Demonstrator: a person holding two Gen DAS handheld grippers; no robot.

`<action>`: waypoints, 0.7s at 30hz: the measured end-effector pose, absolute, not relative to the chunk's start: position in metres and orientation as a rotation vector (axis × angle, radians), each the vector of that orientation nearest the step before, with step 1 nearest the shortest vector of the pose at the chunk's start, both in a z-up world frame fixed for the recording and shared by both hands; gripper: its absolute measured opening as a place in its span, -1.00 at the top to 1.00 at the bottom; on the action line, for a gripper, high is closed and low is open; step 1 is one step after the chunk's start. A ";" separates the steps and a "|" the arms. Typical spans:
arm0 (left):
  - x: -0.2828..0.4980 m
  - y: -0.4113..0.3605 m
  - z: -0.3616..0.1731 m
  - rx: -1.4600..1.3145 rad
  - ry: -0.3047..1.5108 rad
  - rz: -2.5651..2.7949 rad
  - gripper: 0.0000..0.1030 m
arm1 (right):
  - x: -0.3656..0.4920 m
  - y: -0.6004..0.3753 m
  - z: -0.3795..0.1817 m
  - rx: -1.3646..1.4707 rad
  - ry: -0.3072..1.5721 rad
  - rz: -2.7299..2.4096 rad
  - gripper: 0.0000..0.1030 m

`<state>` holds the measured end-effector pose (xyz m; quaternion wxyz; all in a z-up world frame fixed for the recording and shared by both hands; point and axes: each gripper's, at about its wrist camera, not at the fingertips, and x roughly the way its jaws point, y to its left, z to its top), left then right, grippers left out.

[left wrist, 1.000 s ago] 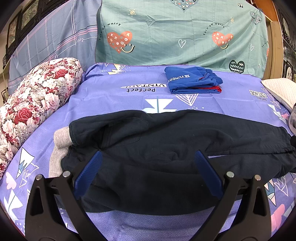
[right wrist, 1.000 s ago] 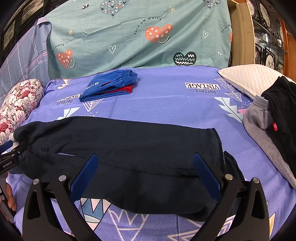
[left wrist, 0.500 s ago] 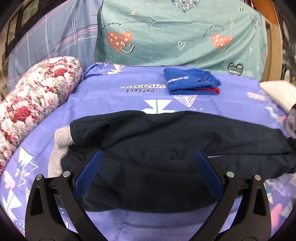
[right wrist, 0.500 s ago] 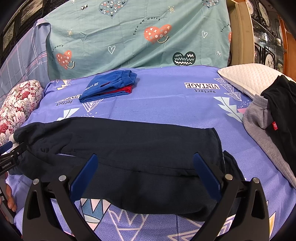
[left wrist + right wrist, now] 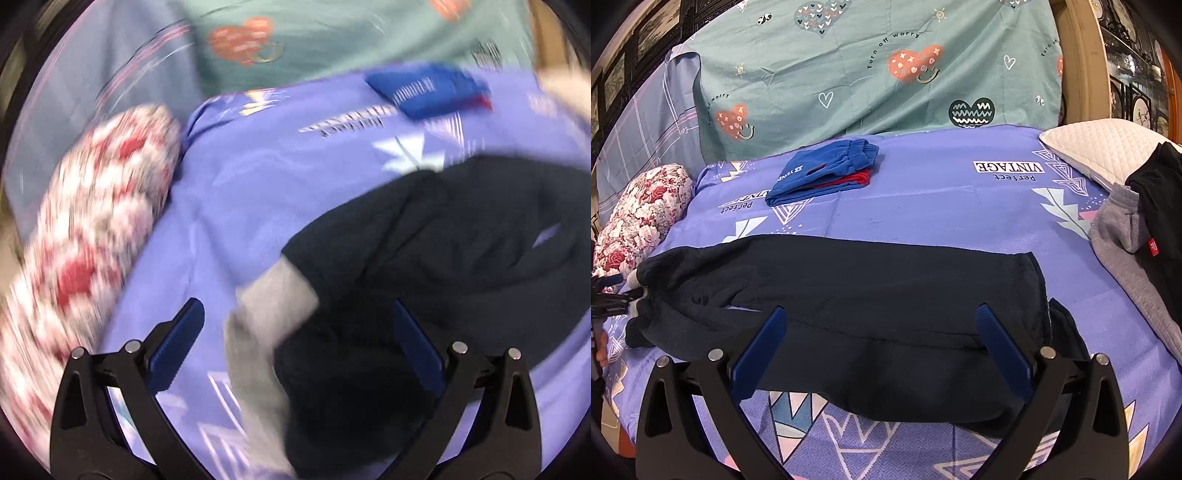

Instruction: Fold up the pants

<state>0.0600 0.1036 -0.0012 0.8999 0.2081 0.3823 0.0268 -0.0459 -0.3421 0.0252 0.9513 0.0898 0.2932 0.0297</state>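
Dark navy pants [image 5: 871,295] lie lengthwise across the purple bedspread [image 5: 942,206], waist end at the left, leg hems at the right. My right gripper [image 5: 879,339] hovers open over their near edge, nothing between its fingers. The left wrist view is badly blurred: the pants' waist end [image 5: 443,258] with a grey lining patch [image 5: 273,299] fills the right half. My left gripper [image 5: 299,332] is open just above that waist end, its right finger over the dark cloth. In the right wrist view the left gripper [image 5: 609,291] shows at the far left edge beside the waist.
Folded blue and red clothes [image 5: 827,170] sit at the back of the bed. A floral bolster [image 5: 642,218] lies at the left, a white quilted pillow [image 5: 1108,147] and a heap of grey and black garments [image 5: 1137,236] at the right. A teal sheet [image 5: 868,74] hangs behind.
The left gripper has swung quickly leftward and closer to the waist end, blurring its view; the bolster now fills the left. The right gripper and the pants have hardly moved.
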 end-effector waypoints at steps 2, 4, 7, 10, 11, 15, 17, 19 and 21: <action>0.078 0.096 -0.011 0.509 0.821 0.028 -0.96 | -0.047 -0.353 0.033 0.156 0.587 0.032 -0.97; 0.091 0.094 -0.014 0.526 0.840 0.003 -0.96 | -0.046 -0.377 0.043 0.154 0.582 -0.017 -0.97; 0.109 0.100 -0.014 0.494 0.866 -0.050 -0.96 | -0.036 -0.427 0.048 0.243 0.626 -0.055 -0.97; 0.122 0.114 -0.017 0.401 0.907 -0.127 -0.96 | -0.021 -0.467 0.044 0.343 0.693 -0.050 -0.97; 0.128 0.119 -0.018 0.380 0.917 -0.134 -0.95 | -0.012 -0.480 0.041 0.379 0.723 -0.040 -0.97; 0.141 0.127 -0.020 0.311 0.927 -0.132 -0.64 | 0.030 -0.490 0.023 0.419 0.841 -0.010 -0.97; 0.145 0.125 -0.018 0.298 0.931 -0.146 -0.34 | 0.053 -0.480 0.011 0.388 0.914 0.011 -0.91; 0.145 0.118 -0.019 0.293 0.951 -0.175 0.01 | 0.071 -0.468 -0.005 0.349 1.014 0.012 -0.75; 0.144 0.113 -0.017 0.298 0.957 -0.183 0.21 | 0.085 -0.458 -0.023 0.308 1.128 0.017 -0.10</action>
